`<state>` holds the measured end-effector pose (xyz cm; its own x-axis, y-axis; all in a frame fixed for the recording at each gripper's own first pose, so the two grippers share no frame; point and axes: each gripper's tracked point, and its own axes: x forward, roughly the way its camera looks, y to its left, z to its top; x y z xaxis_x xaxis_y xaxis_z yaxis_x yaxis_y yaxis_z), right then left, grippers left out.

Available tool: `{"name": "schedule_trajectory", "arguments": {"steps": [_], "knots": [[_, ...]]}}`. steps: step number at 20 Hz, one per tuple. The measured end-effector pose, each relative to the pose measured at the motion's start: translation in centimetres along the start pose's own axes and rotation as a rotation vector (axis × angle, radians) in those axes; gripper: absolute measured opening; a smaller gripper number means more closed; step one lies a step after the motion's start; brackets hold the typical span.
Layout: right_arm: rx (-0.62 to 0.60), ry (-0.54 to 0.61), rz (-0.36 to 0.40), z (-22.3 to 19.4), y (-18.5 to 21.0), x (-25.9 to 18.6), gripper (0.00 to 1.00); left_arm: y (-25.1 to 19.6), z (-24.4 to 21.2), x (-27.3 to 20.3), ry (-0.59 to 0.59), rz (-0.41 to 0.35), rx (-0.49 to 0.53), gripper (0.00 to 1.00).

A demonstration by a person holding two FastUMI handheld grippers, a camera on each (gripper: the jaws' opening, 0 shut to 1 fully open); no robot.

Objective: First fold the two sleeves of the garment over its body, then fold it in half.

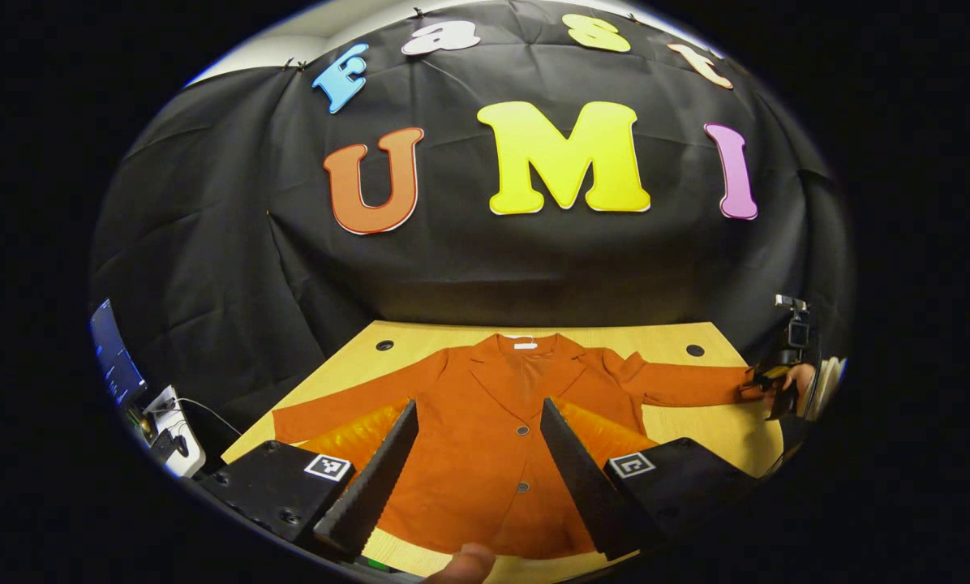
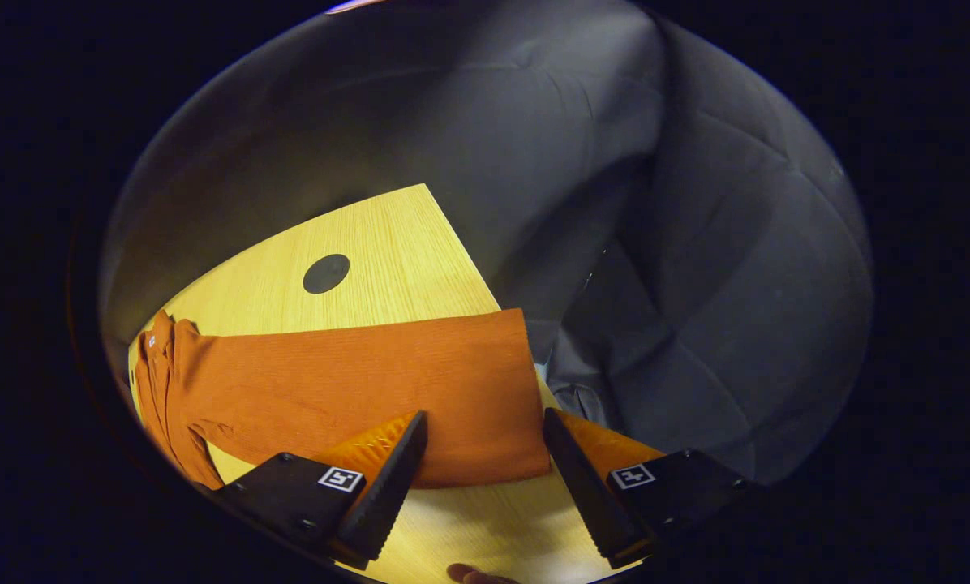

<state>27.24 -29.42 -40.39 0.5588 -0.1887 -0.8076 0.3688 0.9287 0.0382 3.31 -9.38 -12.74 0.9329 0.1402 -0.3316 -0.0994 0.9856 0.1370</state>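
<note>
The right gripper (image 2: 485, 454), fingers wide, stands at the sleeve (image 2: 355, 381) cuff, the sleeve's length running away toward the garment (image 1: 501, 438) body.

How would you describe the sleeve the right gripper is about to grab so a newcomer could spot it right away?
On the yellow wooden table an orange jacket lies flat, front up, sleeves spread. The sleeve in question reaches toward the table's corner by the round dark hole. Its cuff lies at the table's edge between the open fingers of the right gripper.
</note>
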Motion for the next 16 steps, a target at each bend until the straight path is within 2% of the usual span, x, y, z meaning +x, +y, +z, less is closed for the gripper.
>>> {"name": "schedule_trajectory", "arguments": {"steps": [3, 4, 5, 8, 10, 12, 14, 16], "knots": [[-0.013, 0.058, 0.001, 0.0, 0.0, 0.2, 0.92, 0.3, -0.8, 0.2, 0.016, -0.001, -0.008, 0.99], [-0.012, 0.086, 0.001, 0.0, 0.1, 0.2, 0.94, 0.5, -0.9, 0.2, 0.02, -0.002, -0.016, 0.99], [-0.008, 0.117, -0.003, 0.1, 0.0, 0.1, 0.91, 0.7, -1.0, 0.2, 0.023, -0.002, -0.022, 0.99], [-0.034, 0.193, 0.007, 0.4, 0.5, 0.4, 0.9, 1.5, -1.7, 0.0, 0.037, 0.005, -0.016, 0.99], [-0.075, 0.225, 0.021, 0.8, 0.8, 0.5, 0.72, 2.1, -2.4, -0.1, 0.052, 0.007, -0.017, 0.99], [-0.101, 0.233, 0.043, 0.9, 0.9, 0.8, 0.72, 2.5, -2.9, -0.2, 0.062, 0.014, -0.013, 0.99], [-0.119, 0.238, 0.067, 1.0, 1.9, 0.6, 0.53, 3.1, -3.2, -0.5, 0.068, 0.02, -0.008, 0.99], [-0.126, 0.255, 0.074, 0.4, 2.4, 0.4, 0.23, 3.6, -3.2, -0.6, 0.067, 0.03, -0.003, 0.99]]}}
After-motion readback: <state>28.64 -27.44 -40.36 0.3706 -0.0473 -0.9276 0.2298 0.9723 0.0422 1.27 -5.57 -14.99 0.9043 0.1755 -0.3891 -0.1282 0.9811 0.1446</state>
